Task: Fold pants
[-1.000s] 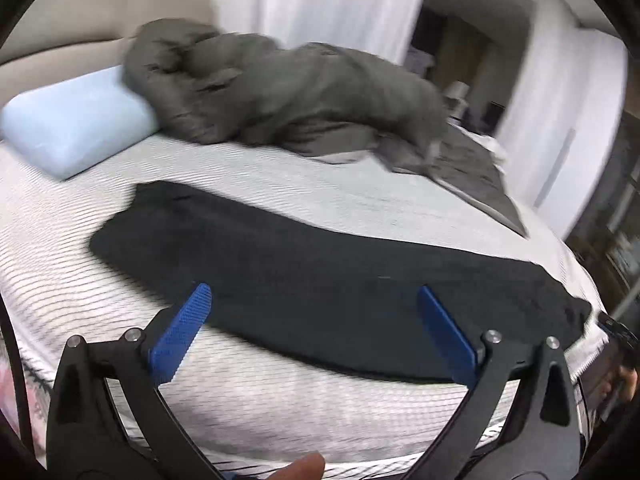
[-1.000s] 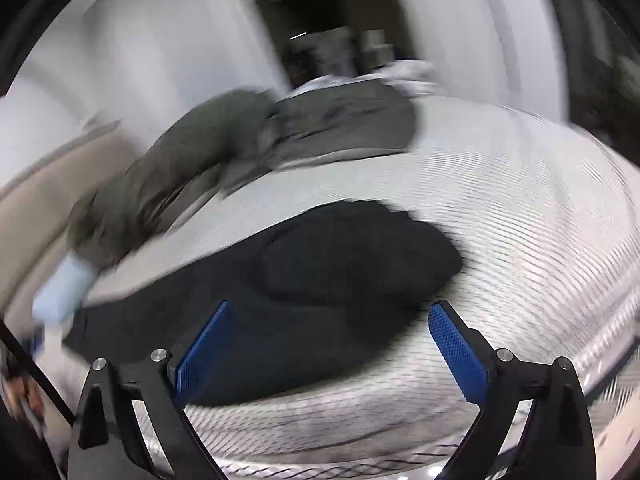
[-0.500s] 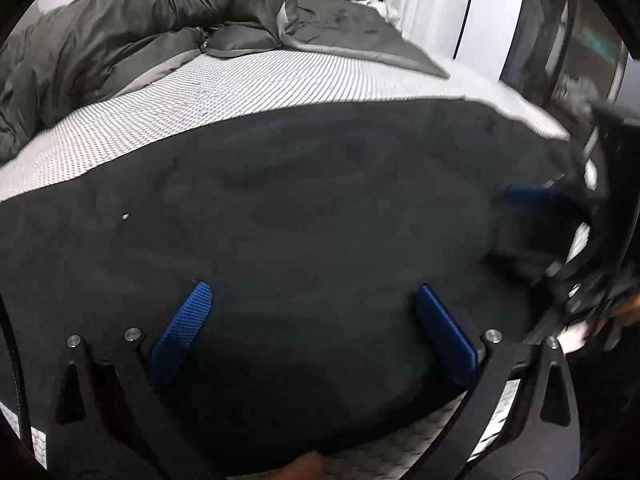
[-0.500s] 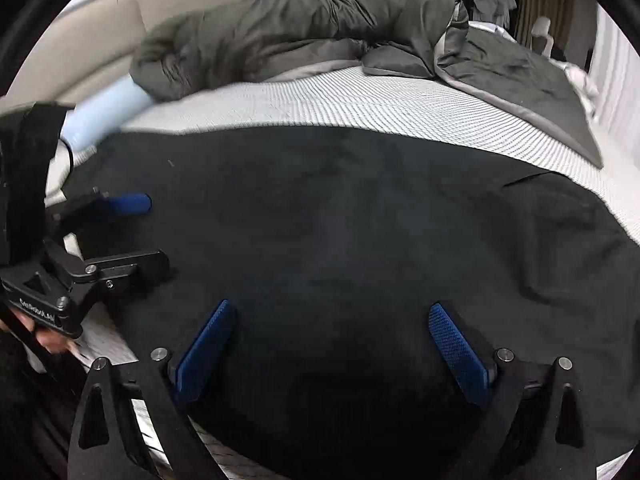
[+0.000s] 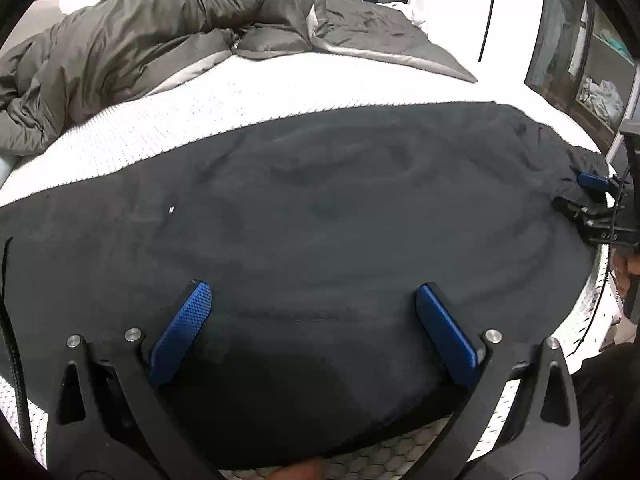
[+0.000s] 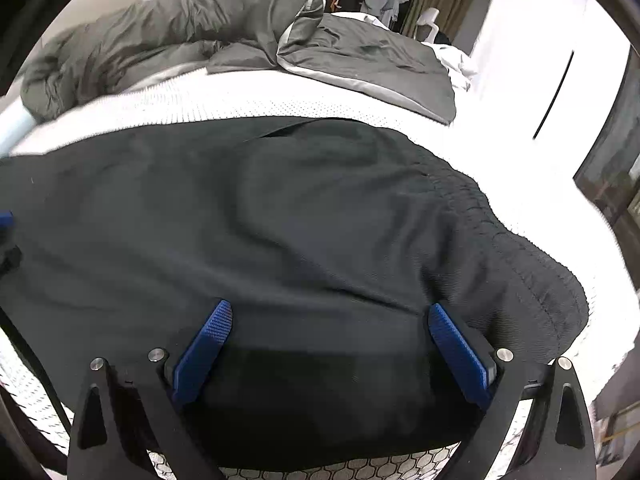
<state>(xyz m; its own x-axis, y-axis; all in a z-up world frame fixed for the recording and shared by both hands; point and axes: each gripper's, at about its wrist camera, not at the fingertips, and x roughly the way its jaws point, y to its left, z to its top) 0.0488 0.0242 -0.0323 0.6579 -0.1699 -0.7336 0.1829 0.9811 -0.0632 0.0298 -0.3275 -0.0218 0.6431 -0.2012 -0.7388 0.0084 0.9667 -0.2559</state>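
White bed (image 5: 280, 92) — black pants (image 5: 320, 220) flat, no readable label.

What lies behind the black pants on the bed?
Behind the black pants on the white mattress cover lies a crumpled grey duvet. Whatever is beneath the duvet is covered.

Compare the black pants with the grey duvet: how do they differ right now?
The black fabric pants lie spread flat along the near edge of the white mattress; the grey puffy duvet is bunched in a heap at the far side. The pants look matte, the duvet slightly shiny. Both rest on the mattress, ungripped.
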